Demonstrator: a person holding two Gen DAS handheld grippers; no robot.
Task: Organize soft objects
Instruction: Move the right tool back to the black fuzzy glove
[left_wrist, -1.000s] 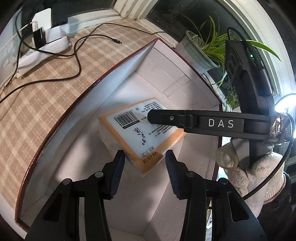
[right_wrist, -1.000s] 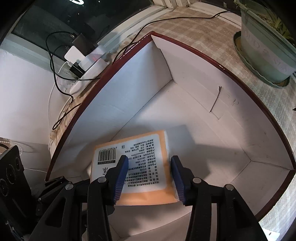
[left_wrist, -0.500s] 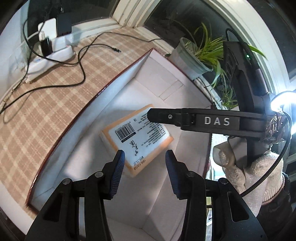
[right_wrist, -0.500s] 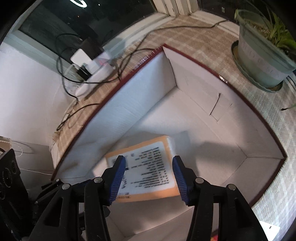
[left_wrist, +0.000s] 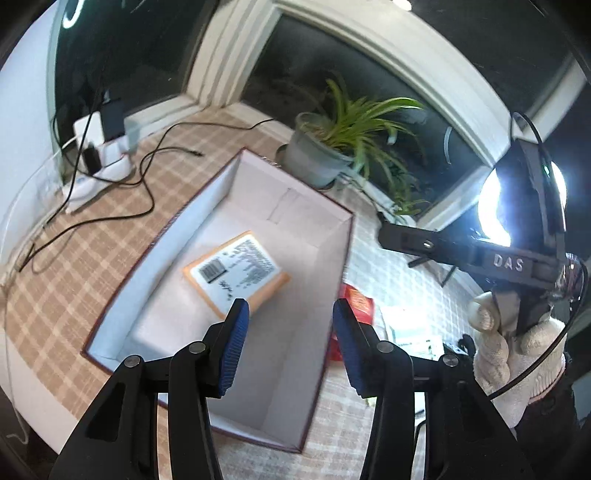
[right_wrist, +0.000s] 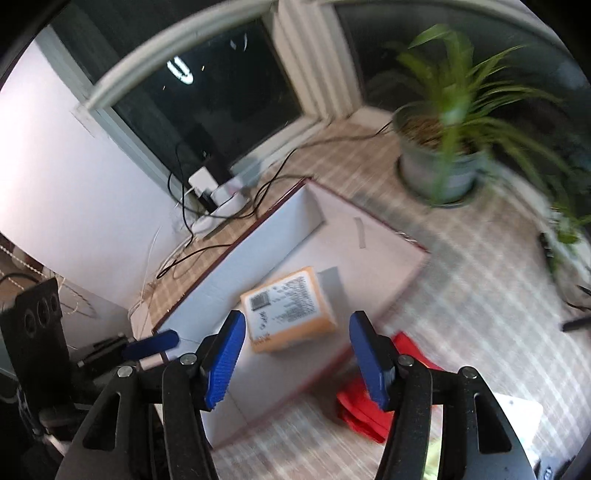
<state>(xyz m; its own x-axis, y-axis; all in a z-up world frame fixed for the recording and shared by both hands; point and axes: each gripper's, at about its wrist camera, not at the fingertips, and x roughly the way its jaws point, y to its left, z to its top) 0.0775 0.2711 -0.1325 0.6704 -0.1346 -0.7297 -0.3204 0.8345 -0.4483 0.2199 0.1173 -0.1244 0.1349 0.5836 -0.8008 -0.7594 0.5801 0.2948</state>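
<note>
An orange soft packet with a white label lies flat on the floor of the open white box with a dark red rim; it also shows in the right wrist view, inside the box. My left gripper is open and empty, held high above the box's near end. My right gripper is open and empty, above the box's near side. A red soft packet lies on the cloth outside the box, also in the left view.
A potted spider plant stands behind the box by the window. A white power strip with chargers and black cables lies at the far left on the checked cloth. A white flat item lies at the right.
Both grippers have risen up and back out of the box, leaving the orange packet on its floor. The right gripper has swung off to the right, and the jaws stand wider.
</note>
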